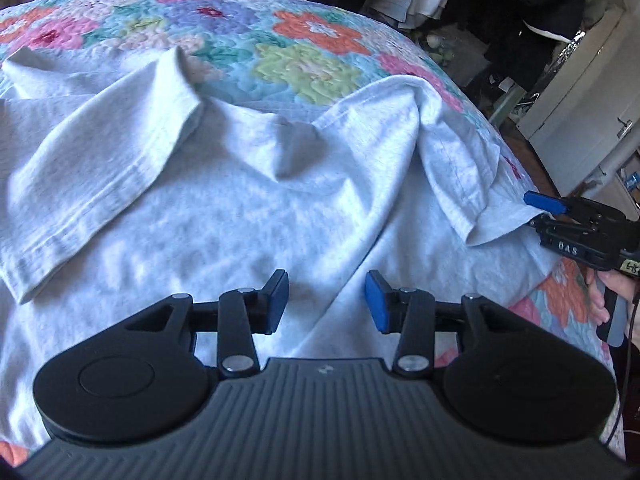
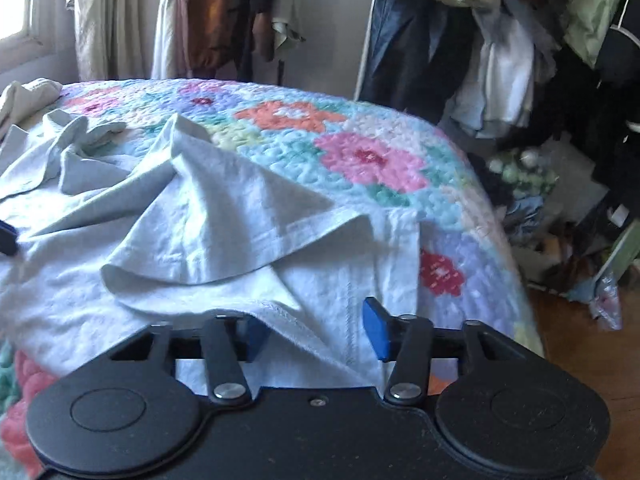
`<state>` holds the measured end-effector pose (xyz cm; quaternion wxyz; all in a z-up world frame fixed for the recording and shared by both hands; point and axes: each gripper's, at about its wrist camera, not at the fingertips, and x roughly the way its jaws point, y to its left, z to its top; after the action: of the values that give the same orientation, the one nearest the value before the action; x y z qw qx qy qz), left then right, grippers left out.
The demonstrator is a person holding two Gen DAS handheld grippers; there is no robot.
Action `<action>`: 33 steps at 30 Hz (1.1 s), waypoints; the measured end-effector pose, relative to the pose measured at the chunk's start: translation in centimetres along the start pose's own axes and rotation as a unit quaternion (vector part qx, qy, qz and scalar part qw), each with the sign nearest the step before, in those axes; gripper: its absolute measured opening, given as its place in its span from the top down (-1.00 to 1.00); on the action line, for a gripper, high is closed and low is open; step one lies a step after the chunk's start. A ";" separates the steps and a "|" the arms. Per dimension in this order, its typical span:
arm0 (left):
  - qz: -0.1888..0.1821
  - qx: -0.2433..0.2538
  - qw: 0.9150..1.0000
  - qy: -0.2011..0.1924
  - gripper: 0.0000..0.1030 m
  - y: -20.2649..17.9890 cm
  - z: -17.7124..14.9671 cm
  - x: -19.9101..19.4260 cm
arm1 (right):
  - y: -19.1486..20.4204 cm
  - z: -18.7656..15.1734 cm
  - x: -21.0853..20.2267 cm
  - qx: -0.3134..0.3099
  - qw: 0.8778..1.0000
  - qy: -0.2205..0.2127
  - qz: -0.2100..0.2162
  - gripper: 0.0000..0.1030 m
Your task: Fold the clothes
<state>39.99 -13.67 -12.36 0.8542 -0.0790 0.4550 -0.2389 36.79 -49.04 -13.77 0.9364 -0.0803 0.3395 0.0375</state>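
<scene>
Bed with floral quilt (image 1: 304, 68), pastel flower blocks, fills both views. Room behind: hanging clothes (image 2: 224, 20) at 12 o'clock in right wrist view, a pile of garments (image 2: 520, 40) at 1–2 o'clock, wood floor (image 2: 580, 340) at 3–4 o'clock with clutter. White door (image 1: 592, 92) at 2 o'clock in left wrist view.

Light grey T-shirt (image 1: 224, 208) lies spread on the quilt, rumpled, both sleeves flopped inward over the body.

Left tongs (image 1: 327, 304): blue pads apart, nothing between them, hovering over the shirt body; shirt runs from 9 to 3 o'clock ahead.

Right tongs (image 2: 316, 330): pads apart, a shirt edge with a stitched seam lies between them, draped over the left pad; not clamped. Seen from left wrist view at 3 o'clock, at the shirt's side edge, a hand (image 1: 608, 296) on the handle.
</scene>
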 end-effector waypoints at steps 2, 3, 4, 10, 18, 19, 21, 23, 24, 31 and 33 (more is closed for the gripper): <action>0.005 -0.001 1.000 -0.006 0.19 0.1 0.1 -0.2 | -1.2 0.4 -0.2 0.049 0.999 0.000 0.012 0.64; 0.008 0.001 1.000 -0.009 0.19 0.1 0.2 -0.3 | -2.2 0.5 -0.3 0.080 0.997 -0.001 0.016 0.64; 0.012 0.003 1.000 -0.013 0.19 0.1 0.3 -0.3 | -3.1 0.7 -0.3 0.108 0.994 -0.002 0.016 0.64; 0.028 0.018 0.999 0.003 0.19 -0.1 0.3 0.2 | -9.0 1.3 0.9 0.274 0.959 0.054 0.041 0.69; 0.012 0.013 1.000 0.004 0.16 1.0 -0.7 0.1 | -8.8 -0.5 -0.9 0.227 0.962 0.042 0.144 0.34; 0.010 0.013 1.000 0.003 0.16 1.1 -0.8 0.0 | -8.3 -0.7 -0.9 0.212 0.966 0.039 0.144 0.31; 0.005 0.009 1.000 -0.002 0.16 1.2 -0.9 0.0 | -7.6 -1.2 -0.4 0.183 0.971 0.048 0.146 0.28; 0.000 0.005 1.000 -0.006 0.16 1.4 -0.9 0.0 | -6.9 -1.5 0.3 0.148 0.980 0.054 0.125 0.28; -0.003 0.003 1.000 -0.008 0.16 1.5 -1.0 -0.1 | -6.5 -1.4 0.4 0.131 0.984 0.042 0.110 0.28; -0.003 0.013 1.000 -0.015 0.16 1.4 -0.9 0.4 | -5.7 0.3 3.0 0.081 0.991 0.029 0.104 0.25; -0.005 0.009 1.000 -0.017 0.16 1.5 -1.0 0.5 | -5.3 0.6 3.2 0.072 0.993 0.026 0.092 0.15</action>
<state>39.91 -12.56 -13.84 0.8612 -0.0779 0.4382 -0.2454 40.27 -54.14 -14.66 0.9230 0.0185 0.3720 0.0970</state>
